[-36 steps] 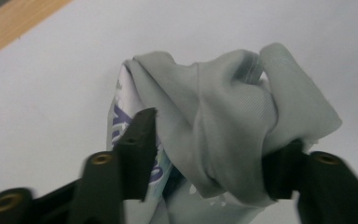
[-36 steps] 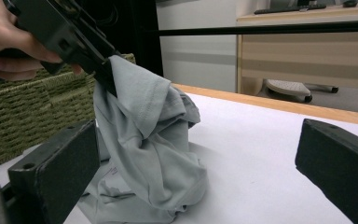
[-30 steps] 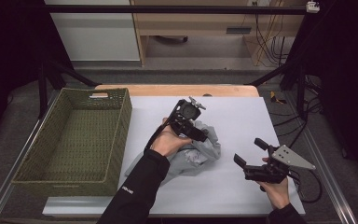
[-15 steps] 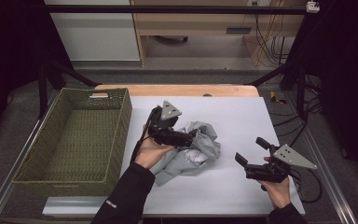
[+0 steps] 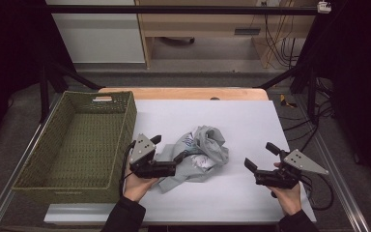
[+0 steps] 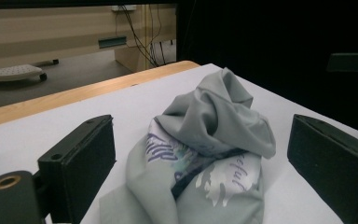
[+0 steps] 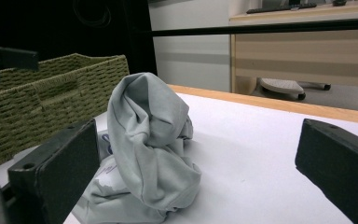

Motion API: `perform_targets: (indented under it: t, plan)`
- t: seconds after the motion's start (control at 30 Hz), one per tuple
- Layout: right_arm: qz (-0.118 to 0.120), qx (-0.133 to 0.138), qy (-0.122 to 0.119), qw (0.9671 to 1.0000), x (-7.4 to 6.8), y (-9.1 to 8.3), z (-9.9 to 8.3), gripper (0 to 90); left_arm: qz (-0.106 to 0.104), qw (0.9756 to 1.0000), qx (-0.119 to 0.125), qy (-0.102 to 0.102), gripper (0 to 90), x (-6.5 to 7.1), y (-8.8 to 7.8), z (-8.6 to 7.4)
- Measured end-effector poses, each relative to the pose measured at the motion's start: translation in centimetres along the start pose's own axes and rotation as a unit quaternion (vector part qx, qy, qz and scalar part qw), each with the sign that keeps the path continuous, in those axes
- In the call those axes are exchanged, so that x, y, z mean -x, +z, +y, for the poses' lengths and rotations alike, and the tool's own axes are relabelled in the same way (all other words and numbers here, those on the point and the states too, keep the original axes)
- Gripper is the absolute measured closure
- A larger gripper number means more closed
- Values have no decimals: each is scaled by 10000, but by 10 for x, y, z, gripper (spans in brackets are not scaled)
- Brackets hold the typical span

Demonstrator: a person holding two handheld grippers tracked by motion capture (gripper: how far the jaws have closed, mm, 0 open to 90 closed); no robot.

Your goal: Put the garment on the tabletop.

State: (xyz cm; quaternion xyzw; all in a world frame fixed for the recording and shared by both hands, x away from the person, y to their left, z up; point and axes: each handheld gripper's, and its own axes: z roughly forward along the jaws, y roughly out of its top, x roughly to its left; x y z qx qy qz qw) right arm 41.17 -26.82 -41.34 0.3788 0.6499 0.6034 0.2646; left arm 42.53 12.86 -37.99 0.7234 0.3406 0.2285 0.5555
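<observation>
A crumpled grey shirt (image 5: 200, 155) with a purple and white print lies bunched on the white table (image 5: 232, 118), near its middle. My left gripper (image 5: 168, 149) sits low at the shirt's left edge and is open. In the left gripper view the shirt (image 6: 205, 140) lies between and just past the wide-apart jaws, touching neither pad. My right gripper (image 5: 260, 155) is open to the right of the shirt, a short gap away. In the right gripper view the shirt (image 7: 149, 135) stands ahead, left of centre.
A green woven basket (image 5: 77, 140) stands at the table's left, beside my left hand; its wall (image 7: 37, 102) also rises behind the shirt. The table's wooden far edge (image 5: 183, 92) runs along the back. Bare white surface lies behind and right of the shirt.
My left gripper has swung from the far side of the shirt round to its left and down toward the near edge. The right gripper has stayed put.
</observation>
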Motion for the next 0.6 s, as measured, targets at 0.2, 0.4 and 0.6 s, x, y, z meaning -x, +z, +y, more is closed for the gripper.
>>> perform_targets:
  t: [0.2, 0.4, 0.6]
  plan:
    - [-7, 31, -49, 10000, 4, -1, -1, 3, 54, 10000, 63, 26, 51, 1, -13, -17]
    - [-10, -6, 17, 10000, 5, -2, -3, 3, 33, 9998, 199, -68, 39, -3, -20, -28]
    - [4, -19, -52, 10000, 7, -2, -5, 3, 43, 9998, 137, -98, 26, -9, -21, -32]
